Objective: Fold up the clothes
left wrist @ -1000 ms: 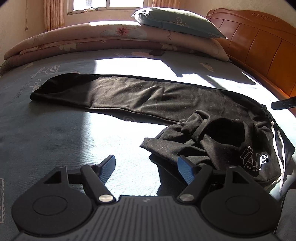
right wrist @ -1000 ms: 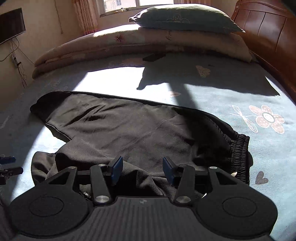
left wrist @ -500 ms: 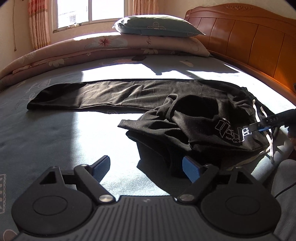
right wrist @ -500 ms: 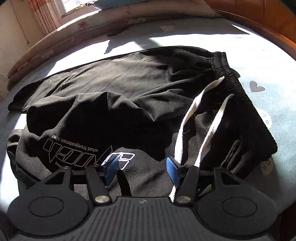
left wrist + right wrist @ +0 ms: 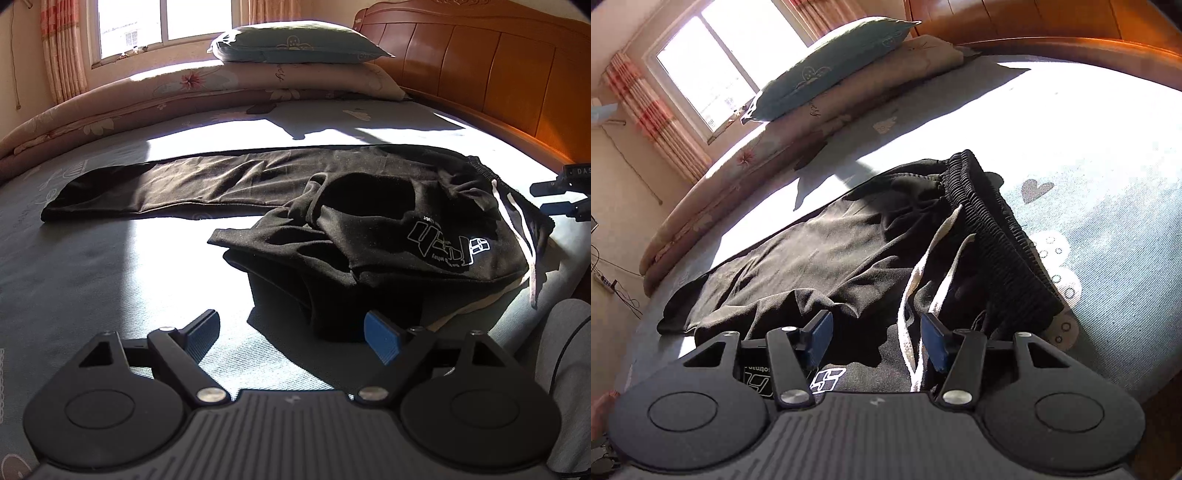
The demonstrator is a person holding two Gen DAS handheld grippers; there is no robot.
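One pair of black trousers [image 5: 280, 181] on the bed [image 5: 92, 266], lengthwise parallel to the folded quilt [image 5: 155, 92], waistband toward the headboard [image 5: 480, 62]. Left gripper [image 5: 291, 334] spread, empty; right gripper [image 5: 875, 338] closing over cloth, not pinching.

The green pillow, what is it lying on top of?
The green pillow lies on a folded flowery quilt along the bed's far side. What is beneath the quilt is covered.

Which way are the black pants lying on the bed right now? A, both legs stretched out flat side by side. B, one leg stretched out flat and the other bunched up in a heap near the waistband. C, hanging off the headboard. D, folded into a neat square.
B: the black pants have one leg laid out flat toward the window, while the printed leg sits crumpled near the waistband.
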